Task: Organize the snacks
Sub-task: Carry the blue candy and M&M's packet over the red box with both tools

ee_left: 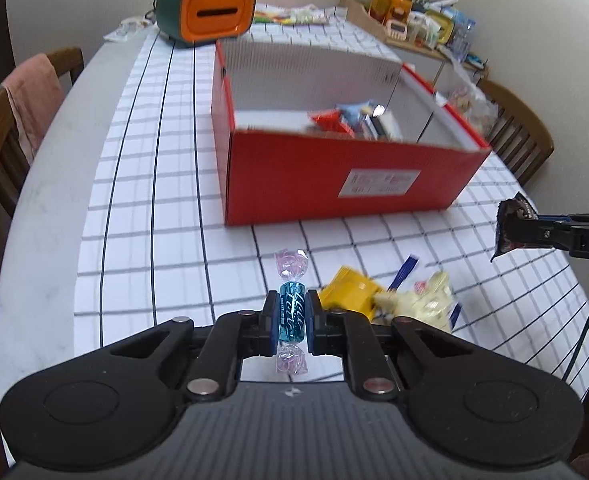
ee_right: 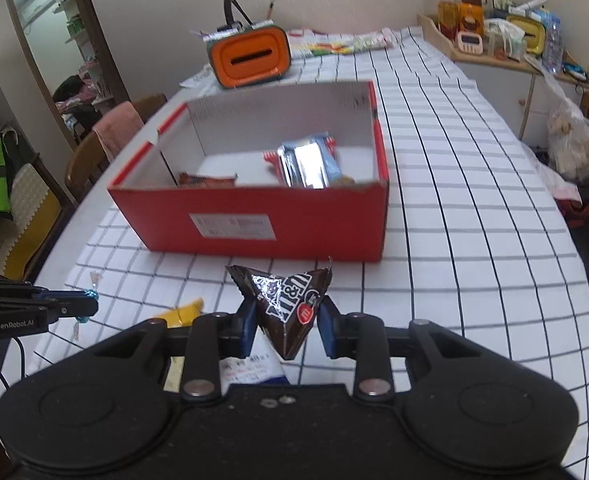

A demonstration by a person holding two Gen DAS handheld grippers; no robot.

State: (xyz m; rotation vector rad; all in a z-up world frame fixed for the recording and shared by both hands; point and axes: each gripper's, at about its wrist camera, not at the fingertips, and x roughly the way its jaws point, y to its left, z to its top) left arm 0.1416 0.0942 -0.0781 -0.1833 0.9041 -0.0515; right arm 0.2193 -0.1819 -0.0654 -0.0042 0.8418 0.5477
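Already in the box: the red cardboard box stands open on the checked tablecloth; a stack of wrapped bars lies in its larger compartment and one brown-orange packet shows in the section beside the divider.
Left hand-held gripper: clamped on a blue twist-wrapped candy, its clear pink ends sticking out above and below the pads, held clear of the surface and short of the box.
Right hand-held gripper: closed on a dark brown M&M's packet, pinched at its lower part with the wide end up, also in the air before the box.
Still on the surface: a yellow packet, a pale crinkled wrapper bundle and a blue-and-white stick sachet lie close together near the front edge.
Progress, as judged: partway; a few snacks are boxed, two are in transit, at least three wait.
Next, as judged: both held sweets need carrying over the near wall and dropping in; which compartment each belongs to I cannot tell.
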